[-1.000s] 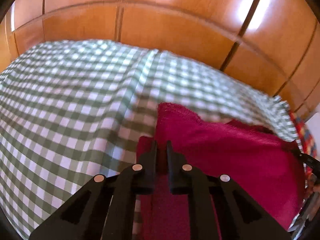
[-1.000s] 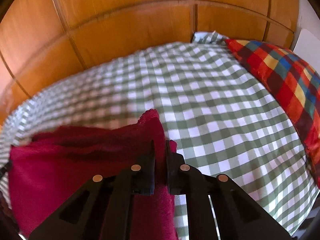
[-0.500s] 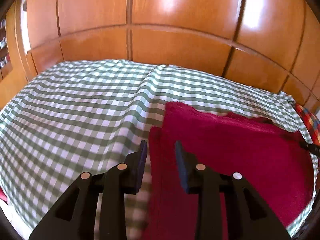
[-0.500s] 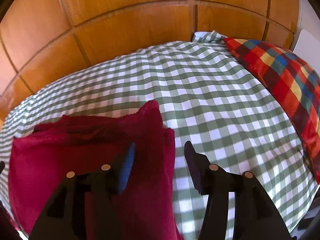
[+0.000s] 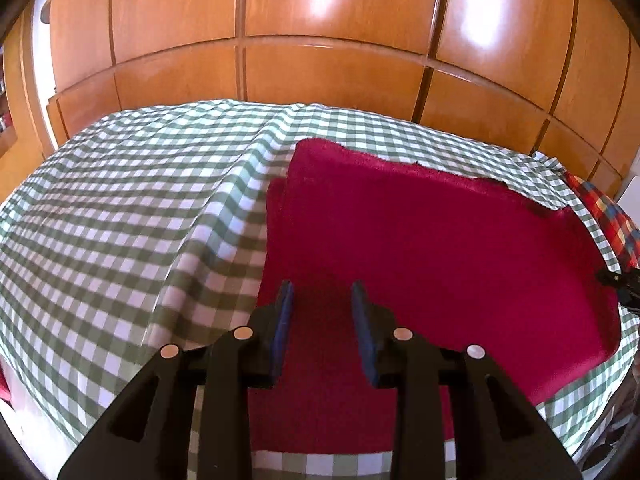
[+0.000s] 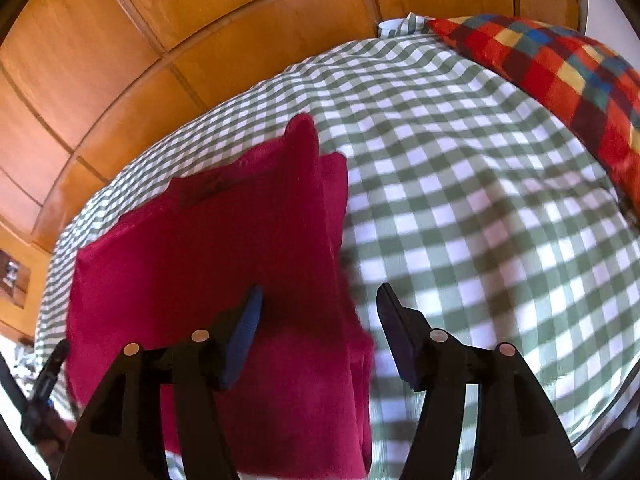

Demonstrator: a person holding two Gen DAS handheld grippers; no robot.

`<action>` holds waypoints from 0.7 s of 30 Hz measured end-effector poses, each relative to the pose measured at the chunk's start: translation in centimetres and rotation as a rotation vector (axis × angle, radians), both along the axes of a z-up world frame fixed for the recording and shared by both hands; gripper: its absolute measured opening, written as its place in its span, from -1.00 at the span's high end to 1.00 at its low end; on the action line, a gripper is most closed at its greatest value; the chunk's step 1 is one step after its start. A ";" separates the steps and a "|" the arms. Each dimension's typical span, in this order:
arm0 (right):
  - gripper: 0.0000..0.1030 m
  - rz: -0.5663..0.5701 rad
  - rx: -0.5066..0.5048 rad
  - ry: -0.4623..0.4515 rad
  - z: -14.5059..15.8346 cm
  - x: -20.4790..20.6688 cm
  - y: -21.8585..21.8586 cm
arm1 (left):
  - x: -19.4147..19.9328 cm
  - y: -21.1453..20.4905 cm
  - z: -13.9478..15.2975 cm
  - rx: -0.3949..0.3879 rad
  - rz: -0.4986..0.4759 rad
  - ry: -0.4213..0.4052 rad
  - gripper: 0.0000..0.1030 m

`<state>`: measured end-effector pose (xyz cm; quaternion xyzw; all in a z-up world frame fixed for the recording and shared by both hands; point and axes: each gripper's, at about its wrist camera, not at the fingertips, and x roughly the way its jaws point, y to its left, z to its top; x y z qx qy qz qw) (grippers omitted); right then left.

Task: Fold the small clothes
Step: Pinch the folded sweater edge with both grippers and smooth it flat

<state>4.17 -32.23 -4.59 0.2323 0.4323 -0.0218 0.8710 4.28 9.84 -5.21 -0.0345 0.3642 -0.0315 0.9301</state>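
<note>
The folded crimson fleece cloth (image 5: 432, 240) lies flat on the green-and-white checked bed cover (image 5: 120, 220). The left gripper (image 5: 322, 298) has its fingers spread, empty, over the cloth's near left edge. The right gripper (image 6: 320, 300) has its fingers wide apart, straddling the cloth's right edge (image 6: 336, 240).
</note>
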 end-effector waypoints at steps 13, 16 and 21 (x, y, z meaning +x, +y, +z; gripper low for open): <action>0.32 0.015 -0.042 0.019 -1.8 -1.0 0.2 | -0.7 -0.2 -1.3 0.041 0.000 0.005 0.40; 0.07 0.023 0.009 0.006 -1.7 -1.4 -0.4 | -1.2 0.0 -0.7 0.032 0.006 -0.003 0.38; -0.36 0.079 0.120 -0.021 -1.7 -2.1 -0.5 | -2.6 0.0 0.7 0.036 0.006 -0.056 0.20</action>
